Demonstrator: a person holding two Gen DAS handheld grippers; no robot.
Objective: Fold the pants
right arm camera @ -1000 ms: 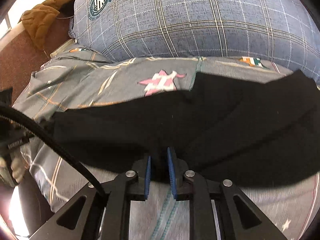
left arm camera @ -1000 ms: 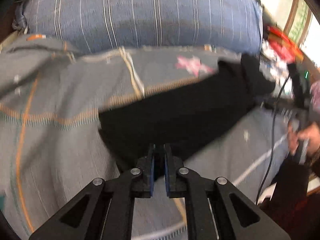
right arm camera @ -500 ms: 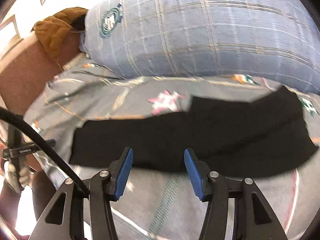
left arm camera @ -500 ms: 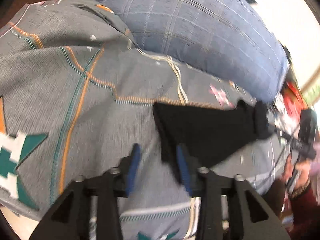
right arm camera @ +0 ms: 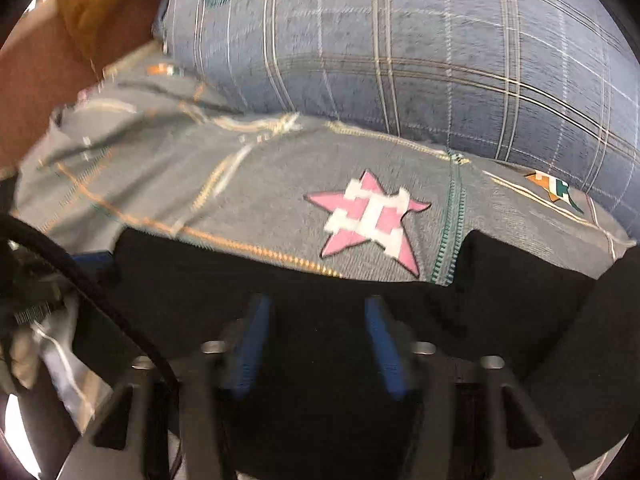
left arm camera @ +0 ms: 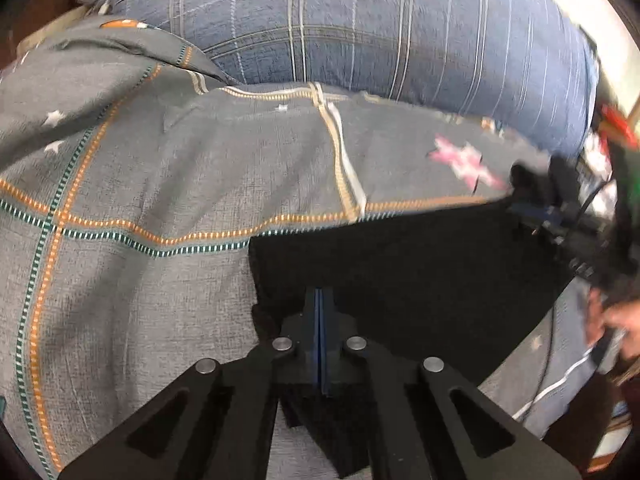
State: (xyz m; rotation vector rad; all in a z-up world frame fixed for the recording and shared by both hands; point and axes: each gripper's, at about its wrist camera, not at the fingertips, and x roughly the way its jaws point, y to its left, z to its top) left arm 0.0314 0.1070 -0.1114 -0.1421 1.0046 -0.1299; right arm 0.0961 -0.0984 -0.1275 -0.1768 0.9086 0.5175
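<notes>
Each black claw [left arm camera: 320,294] [right arm camera: 314,312] has blue pads, silver screws and a black cable [right arm camera: 100,296]

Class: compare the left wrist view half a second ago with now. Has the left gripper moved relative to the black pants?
Yes. The left gripper, then open beside the black pants' left edge over the grey bedspread, now sits shut over the pants, just inside that edge.
</notes>
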